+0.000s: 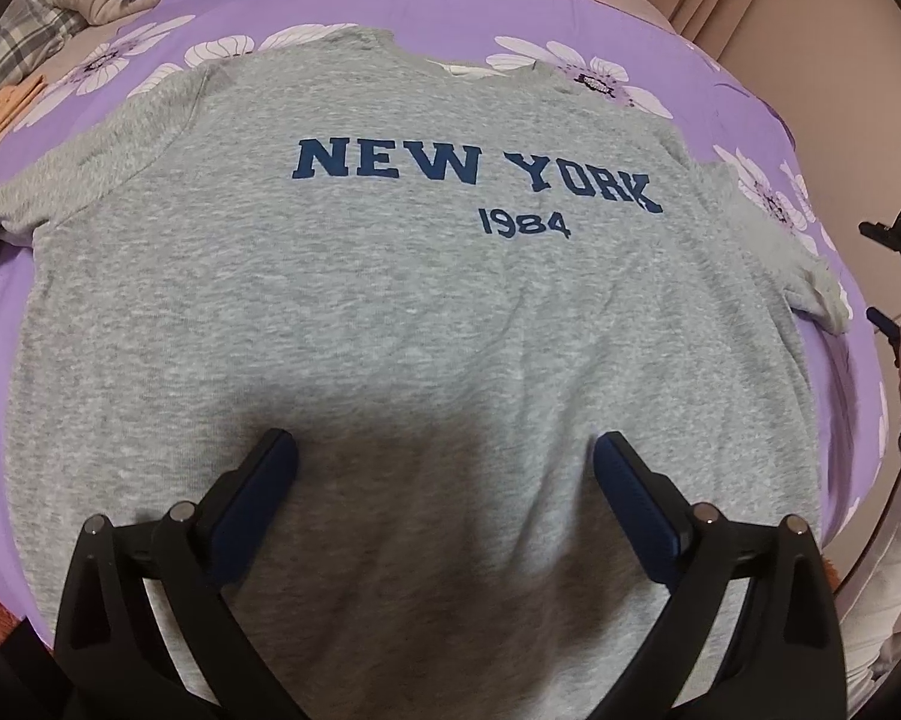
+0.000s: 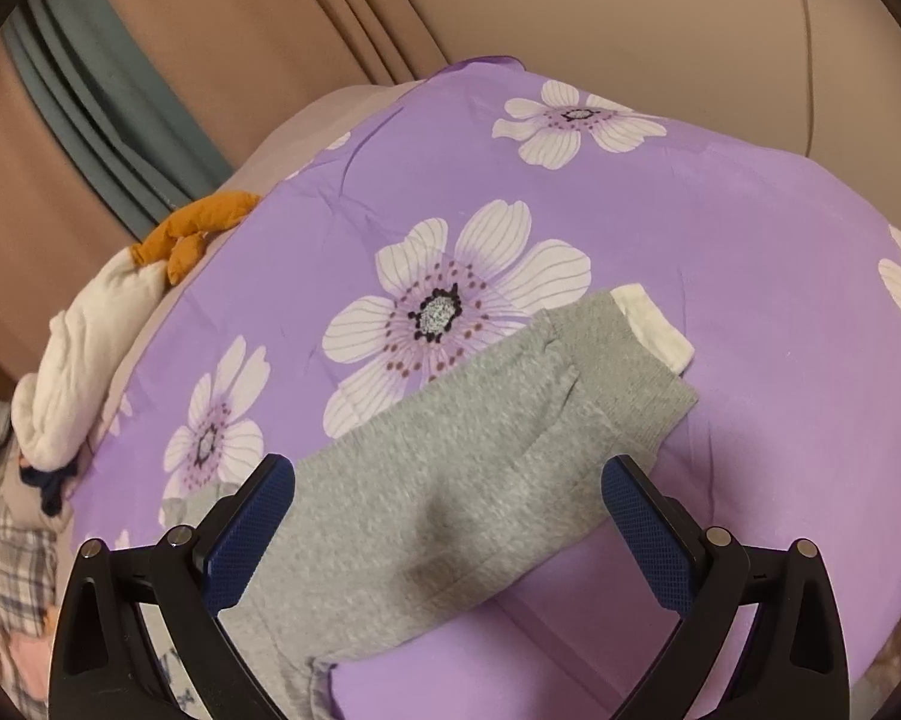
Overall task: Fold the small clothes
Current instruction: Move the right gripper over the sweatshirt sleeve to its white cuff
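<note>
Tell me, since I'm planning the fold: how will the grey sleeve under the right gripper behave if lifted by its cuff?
The grey sleeve looks like soft knit lying flat on the purple sheet, so it will probably droop limply. Its ribbed cuff looks thicker and may give firmer purchase. It seems light and unlikely to slide.

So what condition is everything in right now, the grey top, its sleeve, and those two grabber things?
Grey sweatshirt: spread flat on the purple floral bedspread, print side up, not yet folded.
Right sleeve: stretched out flat, white cuff showing beyond the grey one.
Left gripper: open, over the lower body of the sweatshirt.
Right gripper: open, over the sleeve.
</note>
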Action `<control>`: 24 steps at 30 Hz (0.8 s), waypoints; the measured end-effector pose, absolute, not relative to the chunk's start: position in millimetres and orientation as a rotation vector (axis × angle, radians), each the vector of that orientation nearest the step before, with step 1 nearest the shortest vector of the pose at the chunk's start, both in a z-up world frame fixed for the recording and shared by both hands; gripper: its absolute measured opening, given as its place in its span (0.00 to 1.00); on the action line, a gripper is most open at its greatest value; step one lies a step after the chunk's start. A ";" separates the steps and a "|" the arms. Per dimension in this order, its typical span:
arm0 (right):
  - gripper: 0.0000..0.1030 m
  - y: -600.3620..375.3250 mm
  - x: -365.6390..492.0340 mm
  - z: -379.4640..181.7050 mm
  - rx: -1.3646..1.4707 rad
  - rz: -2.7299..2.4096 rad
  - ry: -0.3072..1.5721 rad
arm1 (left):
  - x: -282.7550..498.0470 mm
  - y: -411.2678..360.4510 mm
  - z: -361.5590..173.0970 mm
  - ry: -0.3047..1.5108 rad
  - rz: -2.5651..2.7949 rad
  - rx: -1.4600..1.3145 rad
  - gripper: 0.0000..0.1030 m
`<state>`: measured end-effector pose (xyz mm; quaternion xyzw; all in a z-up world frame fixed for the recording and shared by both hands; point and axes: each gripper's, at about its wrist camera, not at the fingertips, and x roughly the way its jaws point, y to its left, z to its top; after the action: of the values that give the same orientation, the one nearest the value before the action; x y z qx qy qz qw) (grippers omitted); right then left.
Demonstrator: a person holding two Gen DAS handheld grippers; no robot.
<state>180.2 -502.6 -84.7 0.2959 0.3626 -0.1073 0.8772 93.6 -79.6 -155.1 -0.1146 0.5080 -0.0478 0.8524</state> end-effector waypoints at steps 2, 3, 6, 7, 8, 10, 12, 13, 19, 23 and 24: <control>0.99 -501.9 180.4 -85.2 0.618 -0.223 0.758 | 94.2 -76.6 -154.8 1.069 -0.106 -0.259 0.96; 0.99 -501.9 180.6 -85.2 0.619 -0.219 0.759 | 93.9 -75.9 -154.7 1.070 -0.108 -0.264 0.96; 0.99 -500.4 181.4 -85.3 0.612 -0.218 0.760 | 93.4 -75.4 -154.1 1.071 -0.112 -0.271 0.96; 0.99 -499.7 181.9 -85.7 0.610 -0.219 0.762 | 93.2 -75.7 -154.0 1.070 -0.112 -0.270 0.96; 0.99 -499.5 182.2 -85.9 0.608 -0.221 0.763 | 93.3 -75.5 -154.0 1.070 -0.112 -0.269 0.96; 0.99 -499.3 183.0 -86.6 0.609 -0.220 0.768 | 92.9 -75.8 -153.8 1.070 -0.112 -0.268 0.96; 0.99 -499.2 183.5 -87.0 0.610 -0.216 0.769 | 92.9 -75.9 -153.9 1.070 -0.112 -0.270 0.96; 0.99 -498.8 183.6 -87.0 0.609 -0.215 0.769 | 92.8 -76.0 -153.7 1.070 -0.112 -0.272 0.96; 0.99 -498.5 185.4 -89.7 0.603 -0.216 0.782 | 92.2 -75.9 -153.3 1.069 -0.115 -0.277 0.96; 0.99 -499.0 186.2 -92.3 0.602 -0.221 0.789 | 91.9 -74.5 -152.9 1.070 -0.121 -0.283 0.96; 0.99 -499.8 186.7 -93.6 0.602 -0.224 0.794 | 91.9 -73.7 -152.6 1.069 -0.125 -0.289 0.96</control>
<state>186.7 -499.8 -93.6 0.2883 0.3798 -0.1071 0.8725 91.9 -73.7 -152.6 -0.1373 0.5075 -0.0592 0.8486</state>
